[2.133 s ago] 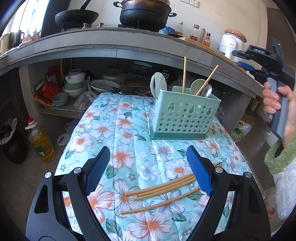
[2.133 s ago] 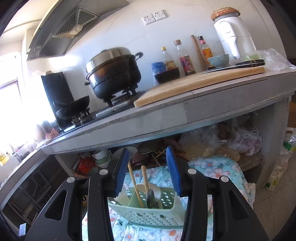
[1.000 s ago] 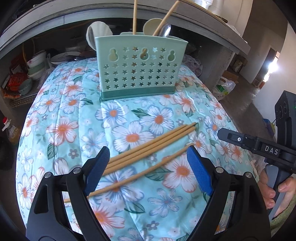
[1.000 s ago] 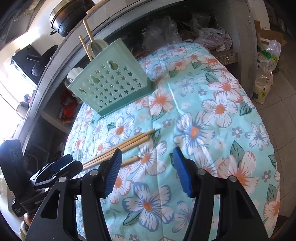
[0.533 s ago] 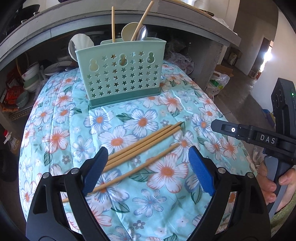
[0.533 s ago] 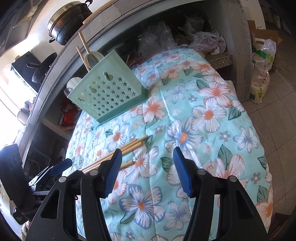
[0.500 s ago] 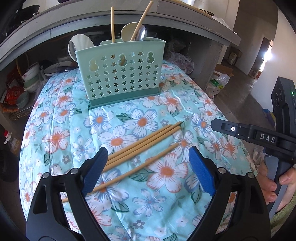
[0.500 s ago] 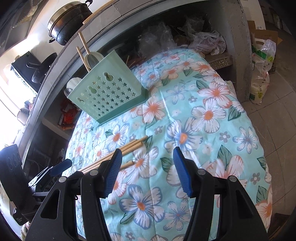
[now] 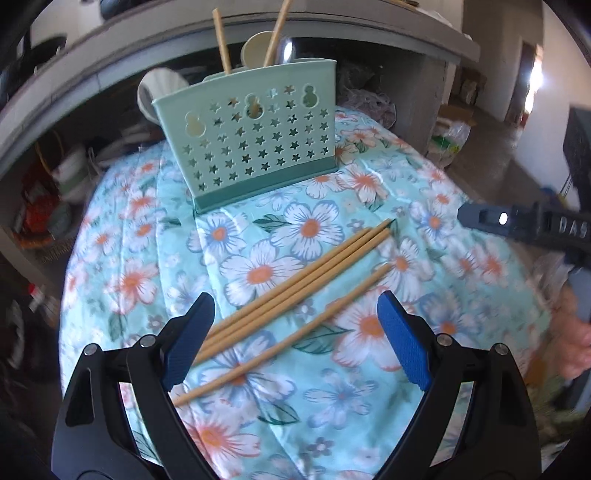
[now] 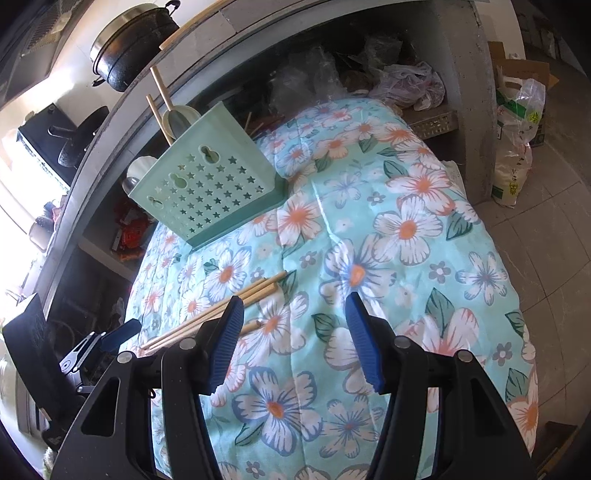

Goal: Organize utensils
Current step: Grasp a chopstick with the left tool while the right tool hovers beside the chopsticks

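Several wooden chopsticks lie diagonally on the flowered cloth, three side by side and one apart just below them. My left gripper hangs open right over their near ends, nothing between its blue pads. Behind them stands a mint green utensil holder with star holes, with two chopsticks, spoons and a ladle in it. In the right wrist view the chopsticks lie left of my right gripper, which is open and empty above the cloth. The holder stands further back.
The table wears a turquoise floral cloth that drops off at its right and near edges. A concrete counter overhangs behind the holder, with a black pot on top and bowls and bags beneath. A sack stands on the floor at right.
The left wrist view has rolled, so the holder and chopsticks now look tilted and nearer. The right gripper has hardly moved. Both stay open and empty.
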`<action>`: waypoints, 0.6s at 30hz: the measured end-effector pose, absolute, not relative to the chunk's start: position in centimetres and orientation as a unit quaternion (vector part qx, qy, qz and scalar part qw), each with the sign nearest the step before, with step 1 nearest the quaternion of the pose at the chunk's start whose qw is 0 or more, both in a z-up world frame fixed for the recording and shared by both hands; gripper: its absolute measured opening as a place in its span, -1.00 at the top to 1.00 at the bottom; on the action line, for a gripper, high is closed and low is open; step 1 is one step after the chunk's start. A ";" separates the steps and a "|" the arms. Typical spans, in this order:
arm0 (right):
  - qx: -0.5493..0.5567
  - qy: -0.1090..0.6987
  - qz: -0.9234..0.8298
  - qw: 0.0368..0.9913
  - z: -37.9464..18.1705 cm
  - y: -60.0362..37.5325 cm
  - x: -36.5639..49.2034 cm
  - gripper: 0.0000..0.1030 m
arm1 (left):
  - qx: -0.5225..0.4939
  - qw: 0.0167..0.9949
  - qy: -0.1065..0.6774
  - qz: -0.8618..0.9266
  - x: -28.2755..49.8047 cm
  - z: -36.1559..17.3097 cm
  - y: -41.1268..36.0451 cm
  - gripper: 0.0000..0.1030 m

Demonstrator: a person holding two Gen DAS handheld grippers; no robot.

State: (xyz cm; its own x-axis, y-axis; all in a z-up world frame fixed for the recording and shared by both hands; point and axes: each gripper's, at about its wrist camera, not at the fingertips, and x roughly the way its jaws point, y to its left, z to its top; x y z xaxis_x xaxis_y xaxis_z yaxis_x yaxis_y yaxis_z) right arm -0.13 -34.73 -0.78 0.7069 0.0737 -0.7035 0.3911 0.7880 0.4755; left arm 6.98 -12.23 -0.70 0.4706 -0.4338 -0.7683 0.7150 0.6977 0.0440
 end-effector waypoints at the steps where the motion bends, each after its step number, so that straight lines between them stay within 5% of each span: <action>1: 0.313 0.373 -0.092 0.869 -0.9 -34.8 -0.2 -0.09 | 0.199 0.837 0.374 -0.345 6.7 -0.8 -12.6 -0.66; 6: 0.322 0.379 -0.093 0.863 -1.6 -35.1 -0.4 -0.09 | 0.279 0.827 0.320 -0.368 4.5 -1.5 -14.6 -0.47; 11: 0.329 0.380 -0.090 0.860 -2.0 -35.3 -0.4 -0.09 | 0.358 0.810 0.270 -0.379 3.2 -2.7 -16.6 0.01; 18: 0.335 0.382 -0.084 0.857 -2.3 -35.2 -0.2 -0.09 | 0.414 0.779 0.271 -0.386 3.6 -5.4 -18.1 0.39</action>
State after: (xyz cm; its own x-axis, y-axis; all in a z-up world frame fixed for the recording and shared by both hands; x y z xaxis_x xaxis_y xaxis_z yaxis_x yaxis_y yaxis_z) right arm -0.24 -35.22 -2.34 0.6947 0.1119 -0.7105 0.4001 0.7608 0.5110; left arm 3.62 -18.06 -5.43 0.5543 -0.3775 -0.7418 0.8260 0.3592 0.4344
